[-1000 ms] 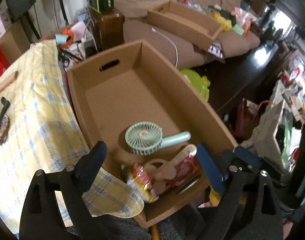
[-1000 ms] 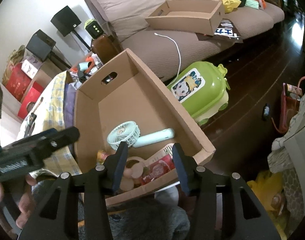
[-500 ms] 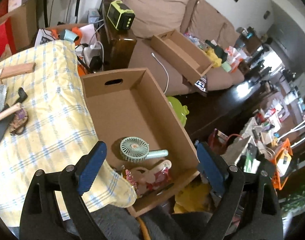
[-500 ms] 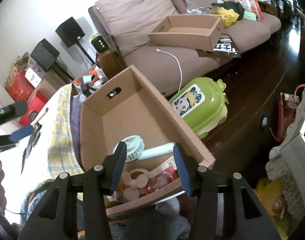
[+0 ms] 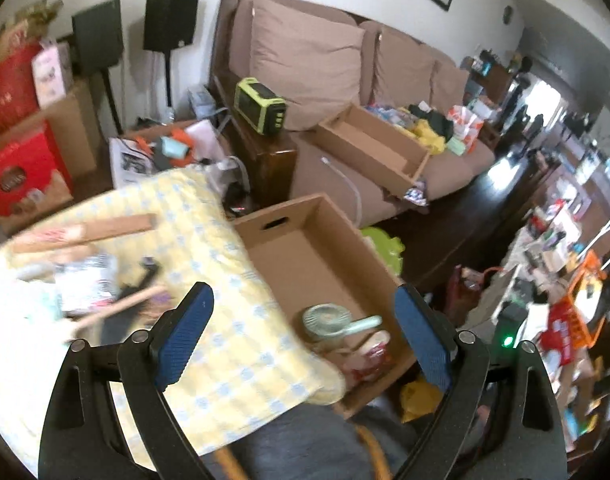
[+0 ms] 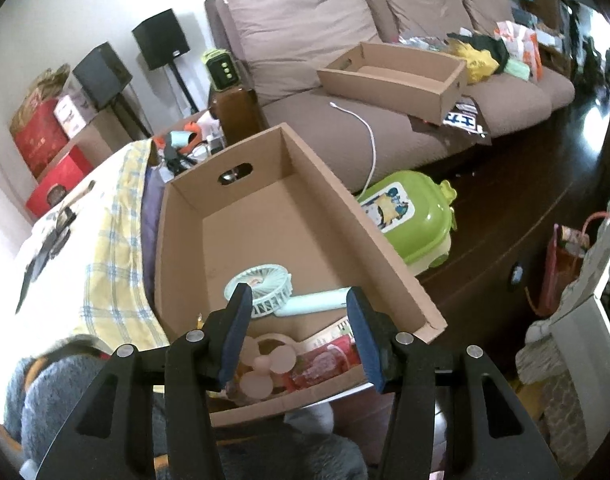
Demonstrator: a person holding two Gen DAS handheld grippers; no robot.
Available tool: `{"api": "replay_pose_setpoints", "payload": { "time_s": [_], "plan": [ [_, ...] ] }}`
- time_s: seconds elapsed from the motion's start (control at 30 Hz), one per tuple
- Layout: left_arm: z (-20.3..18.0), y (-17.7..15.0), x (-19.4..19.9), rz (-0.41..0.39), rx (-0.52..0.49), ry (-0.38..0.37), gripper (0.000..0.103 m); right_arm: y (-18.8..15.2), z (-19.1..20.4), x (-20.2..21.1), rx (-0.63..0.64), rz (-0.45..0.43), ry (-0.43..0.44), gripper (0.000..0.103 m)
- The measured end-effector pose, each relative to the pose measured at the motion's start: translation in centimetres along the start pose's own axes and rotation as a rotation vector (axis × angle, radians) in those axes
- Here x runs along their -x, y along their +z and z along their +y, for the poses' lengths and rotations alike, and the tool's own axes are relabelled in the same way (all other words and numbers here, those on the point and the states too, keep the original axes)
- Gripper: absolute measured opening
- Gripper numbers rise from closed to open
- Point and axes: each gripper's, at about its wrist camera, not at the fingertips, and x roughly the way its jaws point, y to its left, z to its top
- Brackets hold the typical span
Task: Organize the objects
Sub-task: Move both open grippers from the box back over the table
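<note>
Left tongs (image 5: 303, 336) open and empty, above yellow checked tablecloth (image 5: 233, 344), cardboard box (image 5: 305, 248) holding mint fan (image 5: 329, 320)

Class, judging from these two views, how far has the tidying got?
Done: a mint fan and a pink packet lie in the cardboard box. In hand: nothing; left gripper and right gripper are open. Left: items on the yellow cloth.

Left black plastic two-finger gripper (image 5: 303, 334): matte angular arms with triangular cut-outs, silver screw heads at the pivots, ribbed blue rubber pads (image 5: 183, 338) on the inner finger faces. Right black plastic two-finger gripper (image 6: 301, 336): same build, same blue pads (image 6: 363, 340). Below both, the person's fuzzy grey garment (image 6: 45, 392).
</note>
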Motion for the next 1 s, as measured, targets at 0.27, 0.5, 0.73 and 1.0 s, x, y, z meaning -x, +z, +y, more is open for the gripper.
{"api": "replay_pose_setpoints", "payload": {
  "time_s": [0.27,0.5,0.73,1.0],
  "plan": [
    [7.1,-4.3,4.0,0.000,0.067,0.147,0.091,-0.3,2.5,0.6,0.086,-0.013,0.026,0.057],
    [14.2,-7.9,7.3,-0.024,0.176,0.319,0.091,0.6,3.0,3.1,0.158,-0.130,-0.078,0.067],
    [21.7,-12.4,9.0,-0.011,0.339,0.401,0.091,2.5,6.0,7.0,0.208,-0.195,-0.066,0.074],
    [25.6,-15.5,10.6,-0.029,0.429,0.430,0.091,3.7,12.9,8.6,0.354,-0.166,0.070,0.081]
  ]
}}
